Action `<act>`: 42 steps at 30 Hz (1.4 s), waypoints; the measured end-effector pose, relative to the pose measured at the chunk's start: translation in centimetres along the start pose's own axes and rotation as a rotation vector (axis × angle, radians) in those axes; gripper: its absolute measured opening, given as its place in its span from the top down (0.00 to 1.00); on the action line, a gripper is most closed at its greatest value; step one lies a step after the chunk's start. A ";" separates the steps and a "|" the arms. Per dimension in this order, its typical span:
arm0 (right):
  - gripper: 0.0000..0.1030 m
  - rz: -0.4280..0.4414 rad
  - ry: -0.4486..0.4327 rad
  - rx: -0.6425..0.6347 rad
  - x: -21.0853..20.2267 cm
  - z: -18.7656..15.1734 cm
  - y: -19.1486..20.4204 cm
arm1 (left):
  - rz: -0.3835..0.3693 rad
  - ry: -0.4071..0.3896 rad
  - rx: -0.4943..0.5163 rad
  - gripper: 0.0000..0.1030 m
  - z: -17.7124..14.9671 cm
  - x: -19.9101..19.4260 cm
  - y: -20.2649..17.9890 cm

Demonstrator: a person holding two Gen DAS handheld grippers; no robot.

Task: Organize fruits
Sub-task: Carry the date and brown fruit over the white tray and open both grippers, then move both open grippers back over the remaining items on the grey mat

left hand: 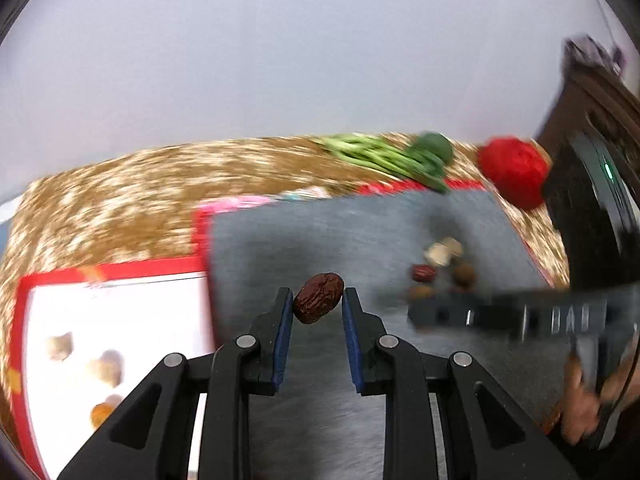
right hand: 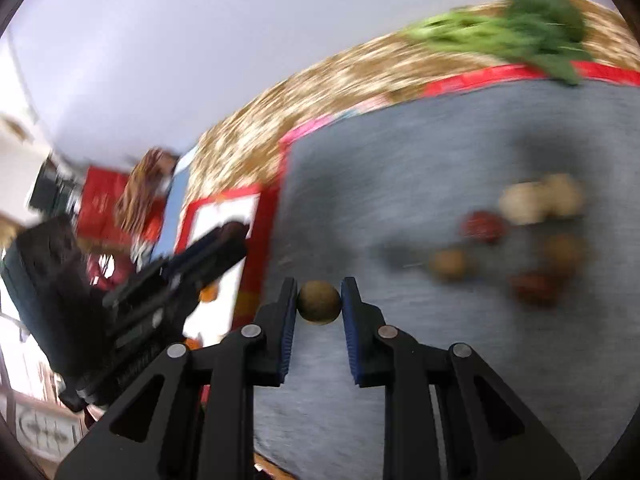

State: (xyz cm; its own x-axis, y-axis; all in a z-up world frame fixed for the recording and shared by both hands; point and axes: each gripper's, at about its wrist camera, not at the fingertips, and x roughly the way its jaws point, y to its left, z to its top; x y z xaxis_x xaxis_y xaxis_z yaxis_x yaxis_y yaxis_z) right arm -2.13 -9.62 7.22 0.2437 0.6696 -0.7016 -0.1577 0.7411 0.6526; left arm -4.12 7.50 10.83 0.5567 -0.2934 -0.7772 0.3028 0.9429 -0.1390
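While the left gripper [left hand: 318, 306] pinches a red date [left hand: 319, 298], the white tray [left hand: 120, 320] lies to its left (nearer this arm). The right gripper [right hand: 319, 304] clamps a brown round fruit [right hand: 319, 302].

I count two grippers, my left [left hand: 318, 310] and my right [right hand: 319, 304]; one wrinkled red date [left hand: 319, 298]; one round brown fruit [right hand: 319, 302]; one grey mat [right hand: 400, 184]; one bunch of greens [right hand: 508, 28].
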 end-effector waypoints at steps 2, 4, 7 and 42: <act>0.77 0.034 0.019 -0.049 1.7 -0.5 2.2 | 0.053 -0.016 -0.049 0.77 -0.2 -0.9 2.1; 0.77 0.068 0.035 -0.096 3.1 -1.1 4.2 | 0.097 -0.018 -0.106 0.77 -0.5 -1.4 4.2; 0.77 0.112 0.060 -0.164 5.0 -2.3 6.9 | 0.159 -0.018 -0.177 0.77 -1.1 -2.1 7.1; 0.61 0.091 0.164 -0.292 9.7 -6.4 11.1 | 0.340 0.111 -0.363 0.61 -4.0 -2.2 14.2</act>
State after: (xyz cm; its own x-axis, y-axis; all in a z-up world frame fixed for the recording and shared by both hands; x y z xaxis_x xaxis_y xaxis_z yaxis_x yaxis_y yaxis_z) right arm -7.62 5.42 5.89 0.0631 0.7149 -0.6964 -0.4443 0.6450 0.6218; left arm -4.13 22.15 8.15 0.4857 0.0393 -0.8732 -0.1804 0.9820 -0.0561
